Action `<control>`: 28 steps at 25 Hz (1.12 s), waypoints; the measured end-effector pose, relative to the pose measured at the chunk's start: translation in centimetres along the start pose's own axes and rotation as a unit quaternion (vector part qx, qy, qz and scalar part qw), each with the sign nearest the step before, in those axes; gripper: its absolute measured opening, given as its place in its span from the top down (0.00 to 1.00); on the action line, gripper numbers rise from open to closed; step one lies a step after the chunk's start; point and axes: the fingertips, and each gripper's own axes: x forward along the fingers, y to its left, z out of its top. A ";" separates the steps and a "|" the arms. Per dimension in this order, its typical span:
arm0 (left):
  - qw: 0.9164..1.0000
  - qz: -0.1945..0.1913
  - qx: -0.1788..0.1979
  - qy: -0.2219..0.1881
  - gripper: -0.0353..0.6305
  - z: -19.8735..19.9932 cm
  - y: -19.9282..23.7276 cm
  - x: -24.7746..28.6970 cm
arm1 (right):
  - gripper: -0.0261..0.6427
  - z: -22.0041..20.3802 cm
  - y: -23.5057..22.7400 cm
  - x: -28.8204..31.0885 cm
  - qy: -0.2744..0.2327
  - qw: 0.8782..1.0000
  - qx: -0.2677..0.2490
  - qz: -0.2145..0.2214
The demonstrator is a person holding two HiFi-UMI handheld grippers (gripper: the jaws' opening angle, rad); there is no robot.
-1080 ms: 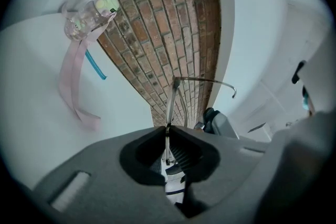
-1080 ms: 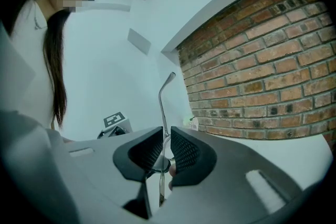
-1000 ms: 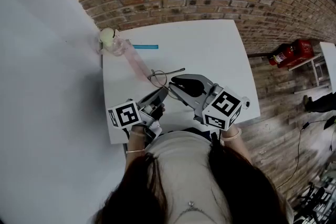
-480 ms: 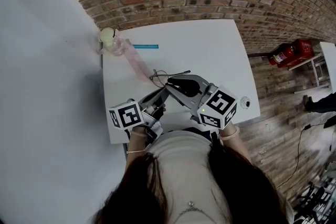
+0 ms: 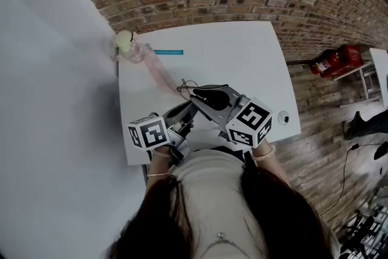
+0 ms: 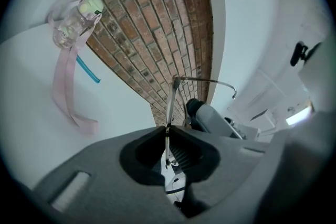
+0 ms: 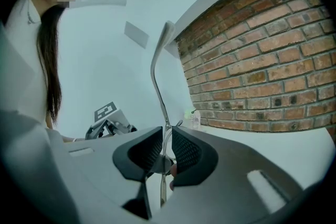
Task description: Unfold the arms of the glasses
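Observation:
The thin wire-framed glasses [image 5: 187, 87] hang just above the white table [image 5: 242, 57], between my two grippers. My left gripper [image 5: 185, 110] is shut on one thin metal part of them; in the left gripper view that wire [image 6: 170, 102] rises from the shut jaws [image 6: 167, 132] and bends right into a curved arm tip [image 6: 232, 93]. My right gripper [image 5: 195, 94] is shut on the glasses from the other side. In the right gripper view an arm [image 7: 157, 68] stands up out of the jaws [image 7: 166, 140]. The lenses are mostly hidden by the grippers.
A small clear bottle with a pale cap and pink strap [image 5: 132, 48] and a blue stick [image 5: 168, 53] lie at the table's far left. A small round object [image 5: 283, 119] sits near the right edge. Brick wall behind, red extinguishers [image 5: 334, 60] on the floor at right.
My right gripper has moved left onto the glasses and shut on them. The glasses have shifted slightly away from me; my left gripper stays shut on them.

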 end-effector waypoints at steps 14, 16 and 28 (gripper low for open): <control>0.999 0.013 0.039 0.003 0.91 0.0 -0.6 0.3 | 0.88 -0.2 -0.1 0.2 0.004 1.000 0.008 -0.004; 0.999 0.016 0.047 0.005 0.91 -0.1 -0.6 0.3 | 0.88 -0.2 -0.2 0.3 0.004 1.000 0.008 -0.004; 0.997 0.029 0.070 0.001 0.91 0.1 -0.7 0.3 | 0.88 -0.2 -0.2 0.4 0.004 1.000 0.012 -0.006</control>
